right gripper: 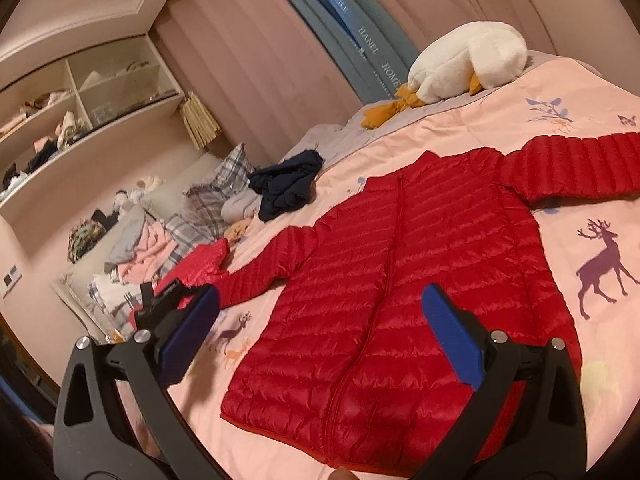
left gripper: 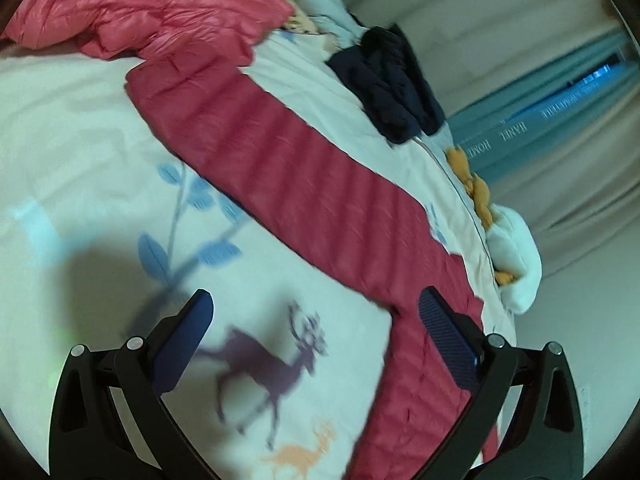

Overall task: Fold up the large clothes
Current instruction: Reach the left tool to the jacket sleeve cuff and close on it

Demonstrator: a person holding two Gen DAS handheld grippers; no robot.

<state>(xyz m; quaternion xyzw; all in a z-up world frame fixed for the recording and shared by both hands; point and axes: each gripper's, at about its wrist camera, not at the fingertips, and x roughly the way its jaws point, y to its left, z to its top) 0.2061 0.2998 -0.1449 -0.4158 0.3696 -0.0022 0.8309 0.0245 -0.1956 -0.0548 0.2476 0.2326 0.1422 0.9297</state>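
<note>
Ahead of the wide-open right gripper (right gripper: 320,328) — red jacket (right gripper: 400,300) flat, zip running away; left gripper (left gripper: 316,328), also spread, apparently nearer one outstretched sleeve (left gripper: 288,168).

My left wrist view is soft with motion blur: the deer print (left gripper: 276,364) on the bedspread (left gripper: 80,140) smears, and so do the jacket's (left gripper: 304,184) quilted ribs beside it. Left of the deer a dark, soft-edged shadow lies on the bedspread, so light falls from above. The cast here is cool and pale. My right wrist view is sharper and warm pink; the jacket (right gripper: 400,300) gleams slightly. Both pictures bulge at the rim, with black corners, and the curtain (right gripper: 260,60) bends.
</note>
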